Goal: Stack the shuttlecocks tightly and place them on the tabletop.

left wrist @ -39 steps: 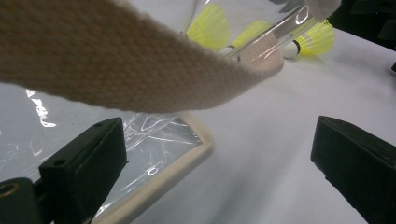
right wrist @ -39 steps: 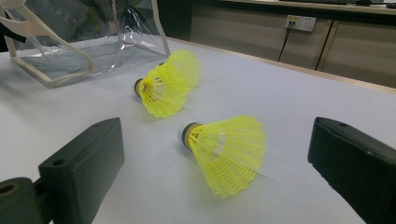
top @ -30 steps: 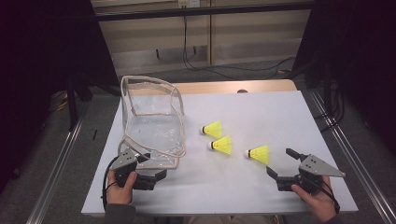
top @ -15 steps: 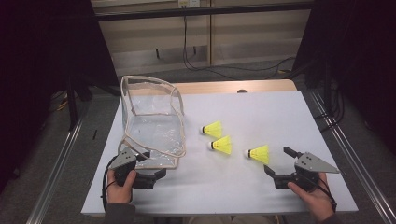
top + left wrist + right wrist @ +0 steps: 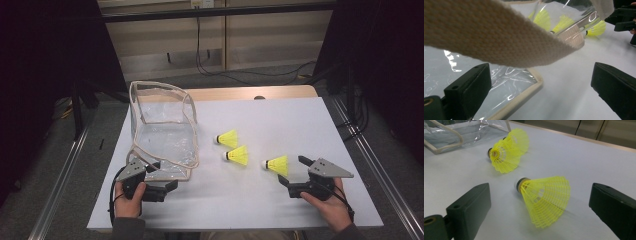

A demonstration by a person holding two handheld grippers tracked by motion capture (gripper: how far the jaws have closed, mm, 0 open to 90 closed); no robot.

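**Right gripper lined up on nearest shuttlecock, bag mouth attended by left**

The right gripper (image 5: 292, 172) rests low on the white table (image 5: 280, 210) with its jaws spread wide and nothing between them. The nearest shuttlecock (image 5: 544, 198) lies on its side just ahead of the fingertips, roughly centred in the gap, cork end toward the left-hand finger. Two more shuttlecocks (image 5: 235, 147) lie farther beyond the fingertips, close together.

The left gripper (image 5: 167, 175) is also spread and empty, its fingers at the near edge of the clear bag (image 5: 162, 127); the bag's webbing strap (image 5: 499, 42) arches across just above them.

Judgement: the step in hand appears to be picking up the nearest shuttlecock. Advance until the cork or the base of the skirt sits between the pads, then close gently; squeezing the flared mesh risks crushing or flicking it away
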